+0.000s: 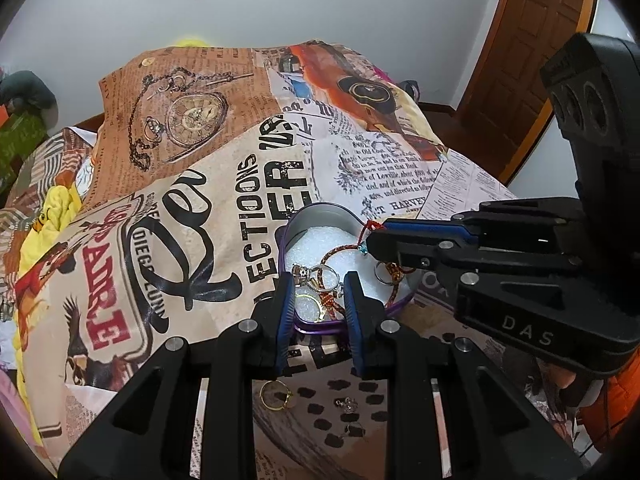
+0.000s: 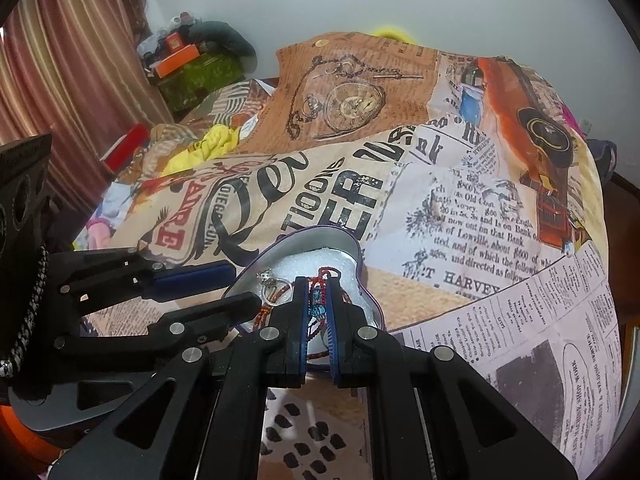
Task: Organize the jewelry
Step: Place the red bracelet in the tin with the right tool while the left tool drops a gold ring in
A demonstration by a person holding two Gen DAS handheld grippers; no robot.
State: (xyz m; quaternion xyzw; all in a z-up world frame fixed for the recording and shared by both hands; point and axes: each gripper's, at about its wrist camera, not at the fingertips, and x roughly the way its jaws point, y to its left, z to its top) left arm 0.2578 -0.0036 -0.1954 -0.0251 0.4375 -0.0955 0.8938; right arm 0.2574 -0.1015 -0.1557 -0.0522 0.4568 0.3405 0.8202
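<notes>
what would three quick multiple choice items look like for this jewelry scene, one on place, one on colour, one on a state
1. Where does the gold ring lie?
A. in the tin
B. on the printed bedspread, nearer the camera than the tin
C. between the right gripper's fingers

2. What colour is the outer wall of the heart-shaped tin?
A. purple
B. green
C. yellow

3. How is the right gripper?
A. wide open, empty
B. out of view
C. shut on the red beaded bracelet

Key: 1 B, it rests on the cloth outside the tin; 2 A, the rim shows purple; 3 C, the pads pinch the cord above the tin's white foam.
</notes>
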